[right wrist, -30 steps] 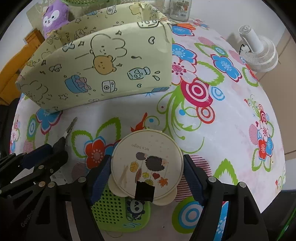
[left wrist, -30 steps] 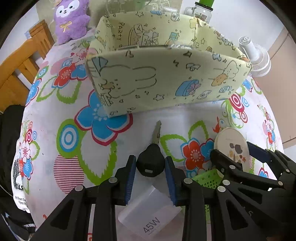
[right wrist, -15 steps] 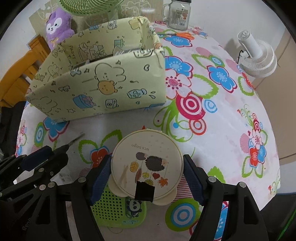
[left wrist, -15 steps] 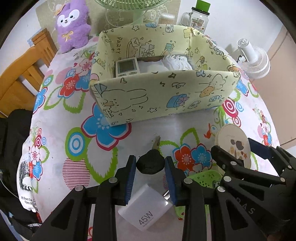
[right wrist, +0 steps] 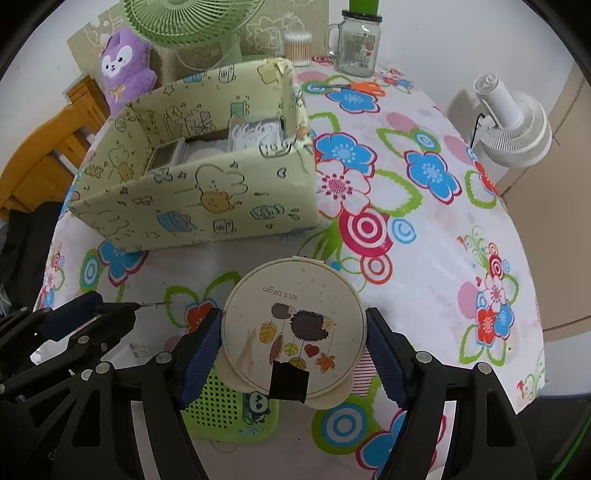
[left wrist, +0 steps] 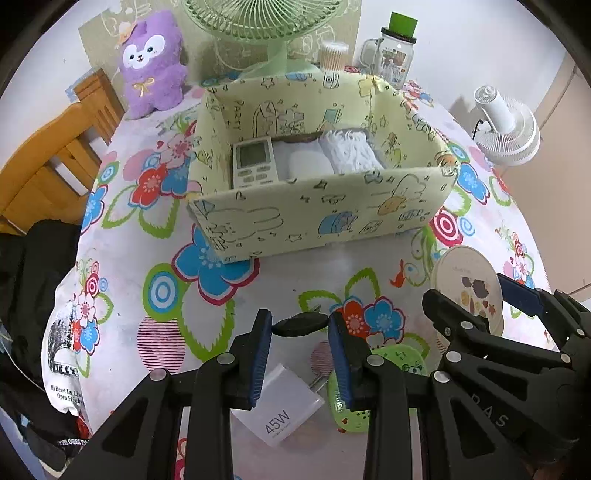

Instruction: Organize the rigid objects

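Both my grippers grip: left gripper (left wrist: 300,345) pinches the black key (left wrist: 300,324) by its head, right gripper (right wrist: 293,350) clamps the round mirror (right wrist: 293,328). Both hang above the floral cloth (right wrist: 424,229), near the open box (left wrist: 317,218); charger (left wrist: 282,410) and green case (right wrist: 225,413) lie below.

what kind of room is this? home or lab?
Most likely a home, at a dining or living-room table: a flowered tablecloth, a purple plush toy, a green desk fan and a wooden chair beside it.
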Demonstrator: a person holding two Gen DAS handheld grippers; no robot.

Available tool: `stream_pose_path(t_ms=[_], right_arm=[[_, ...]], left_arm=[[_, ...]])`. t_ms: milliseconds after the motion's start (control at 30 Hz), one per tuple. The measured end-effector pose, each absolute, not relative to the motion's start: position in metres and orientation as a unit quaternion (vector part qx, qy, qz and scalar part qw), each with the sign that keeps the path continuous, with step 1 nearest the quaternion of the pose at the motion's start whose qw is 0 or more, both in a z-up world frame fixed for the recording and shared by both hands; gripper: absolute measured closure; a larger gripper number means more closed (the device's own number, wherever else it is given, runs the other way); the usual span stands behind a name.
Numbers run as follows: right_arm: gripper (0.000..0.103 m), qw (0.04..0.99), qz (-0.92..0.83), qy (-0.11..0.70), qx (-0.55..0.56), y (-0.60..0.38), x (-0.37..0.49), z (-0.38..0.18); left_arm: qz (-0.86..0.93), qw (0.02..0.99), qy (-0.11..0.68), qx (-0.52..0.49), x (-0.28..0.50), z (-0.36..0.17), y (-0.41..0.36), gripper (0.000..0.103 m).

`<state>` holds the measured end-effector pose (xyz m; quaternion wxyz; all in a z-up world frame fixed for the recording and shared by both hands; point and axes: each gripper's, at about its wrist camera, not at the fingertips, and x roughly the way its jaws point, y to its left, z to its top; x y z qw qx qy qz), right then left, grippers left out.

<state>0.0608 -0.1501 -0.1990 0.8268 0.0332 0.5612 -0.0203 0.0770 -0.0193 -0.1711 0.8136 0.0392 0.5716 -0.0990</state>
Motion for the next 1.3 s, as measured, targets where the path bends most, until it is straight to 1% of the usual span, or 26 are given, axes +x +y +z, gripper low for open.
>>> stream_pose_path(t_ms=[933, 1300], right_arm=[[0.026, 0.848, -0.014, 0.530, 0.023, -0.147, 0.062, -0.138], [0.026, 0.852, -0.031, 0.521, 0.029, -0.141, 0.064, -0.126]], left_arm=[[-0.084, 0.836, 0.541, 0.030, 0.076, -0.113, -0.013, 0.072], [-0.103, 0.837, 0.537, 0.033, 0.082, -0.105, -0.007, 0.072]])
